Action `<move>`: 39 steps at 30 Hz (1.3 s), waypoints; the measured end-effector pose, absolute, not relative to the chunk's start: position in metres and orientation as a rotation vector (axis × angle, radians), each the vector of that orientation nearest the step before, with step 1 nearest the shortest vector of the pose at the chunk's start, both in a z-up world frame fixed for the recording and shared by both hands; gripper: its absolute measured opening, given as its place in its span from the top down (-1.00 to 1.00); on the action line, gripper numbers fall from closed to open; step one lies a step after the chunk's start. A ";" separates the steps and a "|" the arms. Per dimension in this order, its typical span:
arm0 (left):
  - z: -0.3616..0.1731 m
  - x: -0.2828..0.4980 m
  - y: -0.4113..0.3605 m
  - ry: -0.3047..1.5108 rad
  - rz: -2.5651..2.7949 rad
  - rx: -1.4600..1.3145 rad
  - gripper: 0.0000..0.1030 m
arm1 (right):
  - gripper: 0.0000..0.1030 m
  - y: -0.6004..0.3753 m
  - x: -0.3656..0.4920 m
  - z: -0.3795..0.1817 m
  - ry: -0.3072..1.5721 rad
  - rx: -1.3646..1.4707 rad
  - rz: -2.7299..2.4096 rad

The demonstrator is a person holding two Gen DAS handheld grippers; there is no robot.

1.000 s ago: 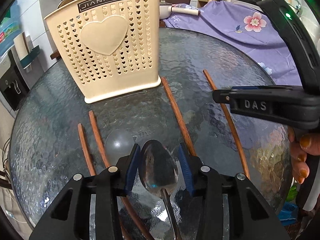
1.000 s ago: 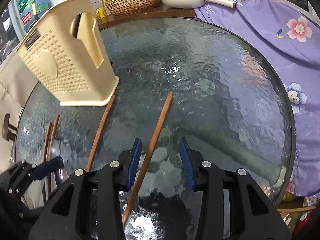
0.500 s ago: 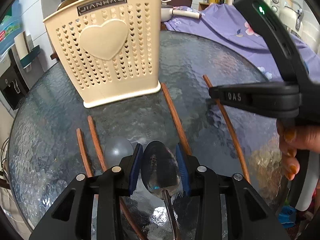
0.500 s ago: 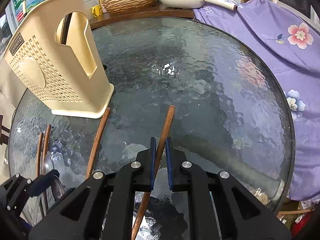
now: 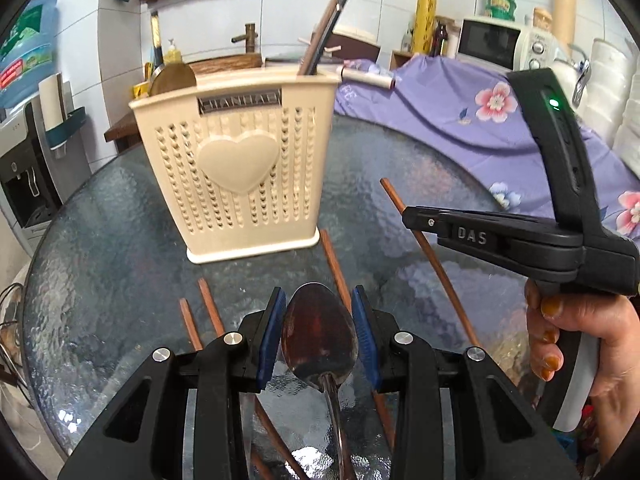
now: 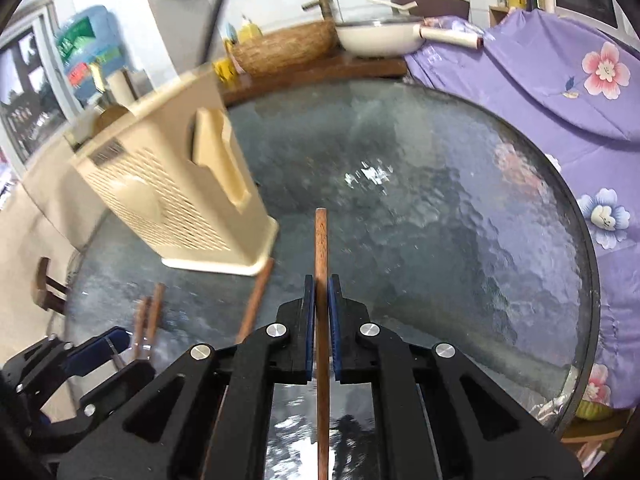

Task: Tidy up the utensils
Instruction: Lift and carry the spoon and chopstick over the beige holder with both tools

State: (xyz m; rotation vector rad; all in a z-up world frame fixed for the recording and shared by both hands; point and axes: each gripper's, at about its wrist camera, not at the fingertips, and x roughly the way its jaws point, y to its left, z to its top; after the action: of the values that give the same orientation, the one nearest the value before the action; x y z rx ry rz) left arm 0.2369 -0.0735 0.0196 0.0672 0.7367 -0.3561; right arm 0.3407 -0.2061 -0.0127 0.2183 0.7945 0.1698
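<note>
Left wrist view: the left claw (image 5: 319, 336), low centre, is clamped on the spoon (image 5: 319, 338) by its bowl, aimed at the cream holder (image 5: 236, 168) upper left on the glass counter (image 5: 100, 264).

Right wrist view: the right claw (image 6: 321, 324), pressed together on one chopstick (image 6: 321, 248), points it forward for slotting in.

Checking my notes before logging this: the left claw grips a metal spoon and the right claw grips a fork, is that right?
Not quite. The right claw grips a wooden chopstick, not a fork; the right wrist view shows it. The left claw does grip the metal spoon.
</note>
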 end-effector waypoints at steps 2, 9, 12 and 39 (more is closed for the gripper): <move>0.027 0.235 -0.070 0.723 -0.361 0.054 0.35 | 0.86 -0.207 0.335 -0.003 0.767 0.234 0.199; 0.054 0.220 -0.060 0.662 -0.379 0.026 0.35 | 0.86 -0.205 0.304 0.042 0.634 0.252 0.302; 0.066 0.214 -0.058 0.632 -0.379 0.034 0.35 | 0.86 -0.206 0.294 0.057 0.592 0.263 0.329; 0.087 0.220 -0.042 0.596 -0.386 -0.010 0.35 | 0.86 -0.186 0.269 0.107 0.514 0.182 0.437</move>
State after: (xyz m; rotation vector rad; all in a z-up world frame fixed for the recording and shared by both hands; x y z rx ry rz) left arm 0.2199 -0.0417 0.0872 -0.0095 0.5965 -0.3857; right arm 0.2686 -0.1857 0.1065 0.1824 0.5144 0.4368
